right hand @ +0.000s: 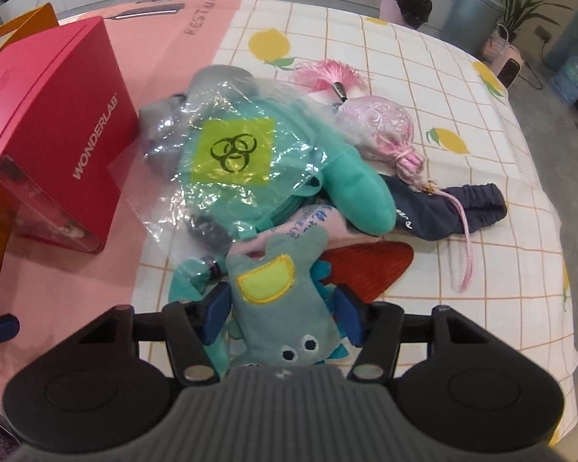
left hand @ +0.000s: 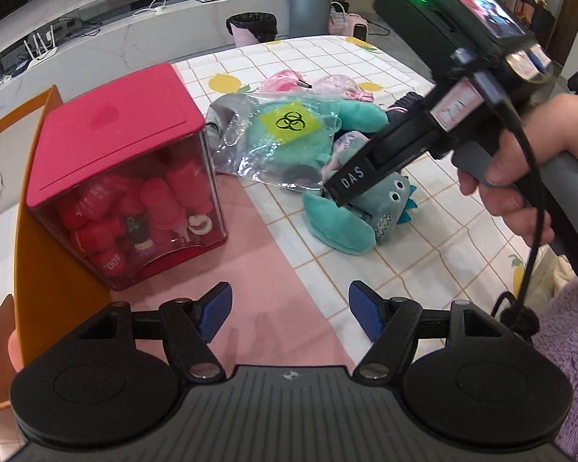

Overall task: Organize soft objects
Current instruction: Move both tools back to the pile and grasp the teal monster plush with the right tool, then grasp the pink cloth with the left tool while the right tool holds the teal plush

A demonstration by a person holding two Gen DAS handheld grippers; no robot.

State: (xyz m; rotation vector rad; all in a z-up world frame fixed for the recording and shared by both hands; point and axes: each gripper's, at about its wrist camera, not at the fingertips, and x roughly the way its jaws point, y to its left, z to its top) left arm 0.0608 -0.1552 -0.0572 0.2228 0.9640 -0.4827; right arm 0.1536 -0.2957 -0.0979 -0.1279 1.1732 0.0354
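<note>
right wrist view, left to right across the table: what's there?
Red box → bagged teal plush with biohazard sticker → pink embroidered pouch → navy cloth.

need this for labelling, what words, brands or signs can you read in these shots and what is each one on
"WONDERLAB": side of the red box.
"DAS": finger of the right gripper.
Biohazard sign, no words: yellow patch on the clear bag.
"RESTU...", cut off: pink mat.
Blue writing on the pale fabric: too blurred to read.
</note>
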